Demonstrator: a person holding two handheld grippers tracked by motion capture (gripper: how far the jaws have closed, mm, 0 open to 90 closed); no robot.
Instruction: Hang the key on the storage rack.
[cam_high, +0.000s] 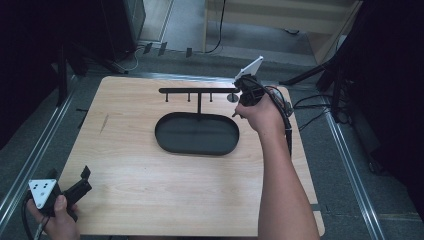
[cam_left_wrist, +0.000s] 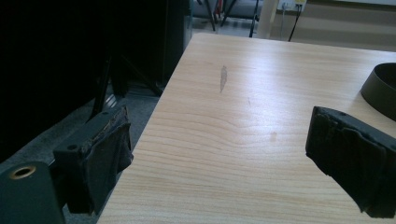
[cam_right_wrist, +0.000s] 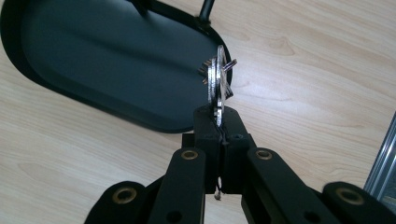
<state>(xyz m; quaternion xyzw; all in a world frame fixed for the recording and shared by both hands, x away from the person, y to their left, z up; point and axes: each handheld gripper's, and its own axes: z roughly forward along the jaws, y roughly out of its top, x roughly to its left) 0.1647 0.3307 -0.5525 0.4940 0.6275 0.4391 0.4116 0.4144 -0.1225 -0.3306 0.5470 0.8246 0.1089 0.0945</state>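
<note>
Though clamped edge-on, right tongs (cam_right_wrist: 219, 122) obscure the disc (cam_right_wrist: 217, 79).

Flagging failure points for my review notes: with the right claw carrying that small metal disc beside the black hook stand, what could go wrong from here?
1. The right claw pinches only the rim of the thin metal disc, so it could twist or slip out.
2. The claw is close to the end of the stand's crossbar; a bump might tip the stand.
3. A dropped disc could miss the oval tray.
</note>
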